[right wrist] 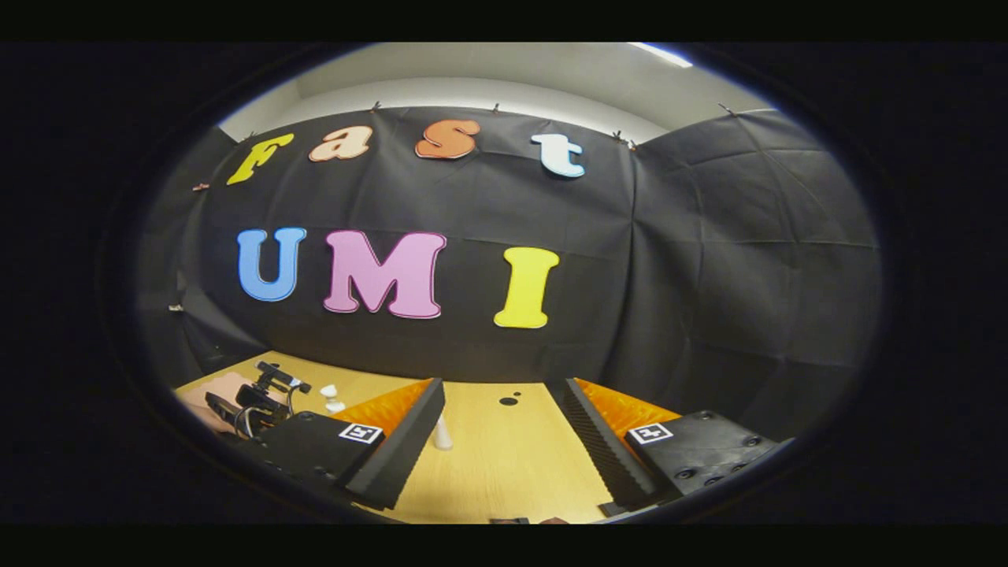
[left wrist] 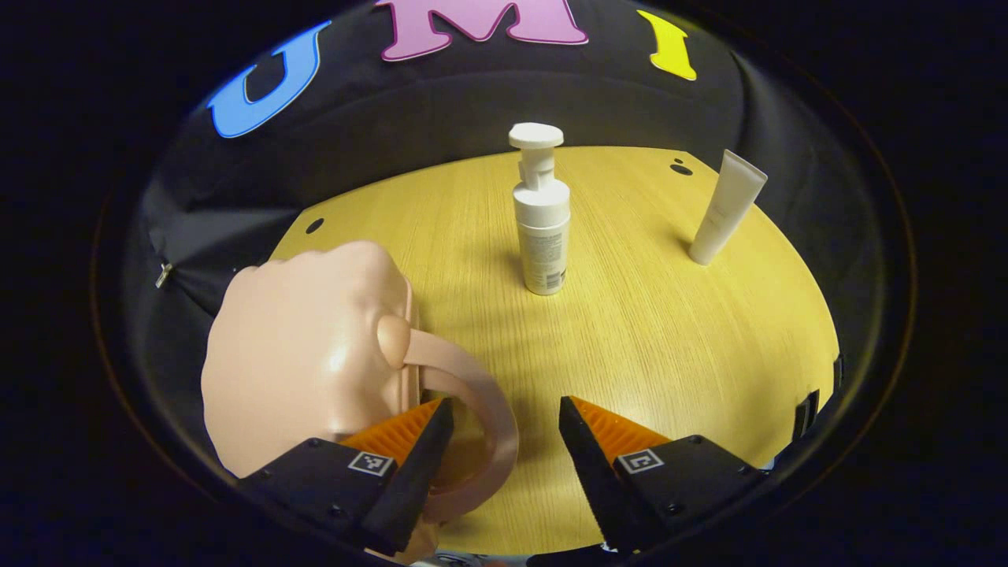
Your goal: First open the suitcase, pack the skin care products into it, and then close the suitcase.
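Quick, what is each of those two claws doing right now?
Left gripper: open, holding nothing, beside the pink suitcase handle.
Right gripper: open, holding nothing.

Your right gripper (right wrist: 504,429) hangs with jaws apart over the wooden worktop (right wrist: 504,472), a white tube (right wrist: 442,433) standing upright between its fingers farther off, the left gripper (right wrist: 264,398) far left beside a pump bottle (right wrist: 331,398).

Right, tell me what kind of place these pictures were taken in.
Probably a staged recording booth, not a home: black cloth wall hung behind a bare wooden table, with just a pump bottle, a white tube and a pink suitcase set out.
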Demonstrator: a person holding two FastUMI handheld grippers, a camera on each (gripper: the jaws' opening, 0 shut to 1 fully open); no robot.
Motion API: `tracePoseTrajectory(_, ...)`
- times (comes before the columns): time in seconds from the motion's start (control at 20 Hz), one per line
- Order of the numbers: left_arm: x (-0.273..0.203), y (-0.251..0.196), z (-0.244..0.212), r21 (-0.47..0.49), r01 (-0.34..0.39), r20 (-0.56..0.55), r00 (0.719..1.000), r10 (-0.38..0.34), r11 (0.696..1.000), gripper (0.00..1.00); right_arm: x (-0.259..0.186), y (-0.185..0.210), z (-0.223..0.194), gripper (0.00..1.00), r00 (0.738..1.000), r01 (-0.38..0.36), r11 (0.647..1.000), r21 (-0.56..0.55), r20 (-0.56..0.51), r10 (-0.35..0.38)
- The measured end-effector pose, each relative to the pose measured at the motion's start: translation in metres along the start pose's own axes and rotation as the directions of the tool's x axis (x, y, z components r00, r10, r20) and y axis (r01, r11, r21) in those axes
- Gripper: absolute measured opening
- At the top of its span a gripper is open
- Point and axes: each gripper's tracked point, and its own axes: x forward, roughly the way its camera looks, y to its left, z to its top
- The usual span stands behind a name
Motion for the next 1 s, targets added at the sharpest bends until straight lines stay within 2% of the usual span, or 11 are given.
tracePoseTrajectory(0.15, 0.002, 0.002, -0.003, 0.006, -0.009, -0.007, 1.000, 0.009, 1.000, 0.77, 0.000, -0.001, 0.000, 0.97, 1.000, 0.000, 1.000, -0.008, 0.000, 0.000)
tracePoseTrajectory(0.25, 0.001, -0.007, -0.006, -0.003, 0.038, -0.019, 0.999, -0.039, 0.999, 0.66, 0.000, 0.000, -0.001, 0.97, 1.000, -0.005, 1.000, -0.006, -0.002, 0.005)
tracePoseTrajectory(0.3, 0.000, -0.002, -0.003, 0.003, 0.017, -0.008, 1.000, -0.017, 1.000, 0.51, 0.000, 0.001, 0.000, 0.97, 1.000, -0.007, 1.000, -0.003, -0.001, 0.007)
tracePoseTrajectory(0.35, -0.008, 0.000, 0.001, -0.015, 0.026, -0.001, 1.000, -0.026, 1.000, 0.43, 0.000, 0.001, -0.002, 0.97, 1.000, -0.010, 1.000, 0.000, -0.004, 0.010)
tracePoseTrajectory(0.4, -0.008, -0.004, 0.004, -0.031, 0.044, 0.023, 0.999, -0.044, 0.999, 0.19, 0.000, 0.002, -0.003, 0.99, 1.000, -0.013, 1.000, 0.005, -0.007, 0.013)
tracePoseTrajectory(0.45, -0.012, -0.004, 0.005, -0.034, 0.064, 0.030, 0.998, -0.063, 0.997, 0.16, -0.001, 0.002, -0.002, 0.99, 1.000, -0.016, 1.000, 0.009, -0.006, 0.016)
tracePoseTrajectory(0.65, -0.036, 0.007, 0.017, -0.022, 0.070, 0.033, 0.997, -0.070, 0.997, 0.13, 0.000, 0.001, -0.009, 0.98, 1.000, -0.017, 1.000, 0.001, -0.017, 0.017)
tracePoseTrajectory(1.0, -0.121, 0.059, 0.066, -0.062, 0.089, 0.146, 0.986, -0.079, 0.994, 0.12, 0.010, 0.011, -0.009, 0.97, 0.998, -0.066, 0.998, 0.014, -0.015, 0.067)
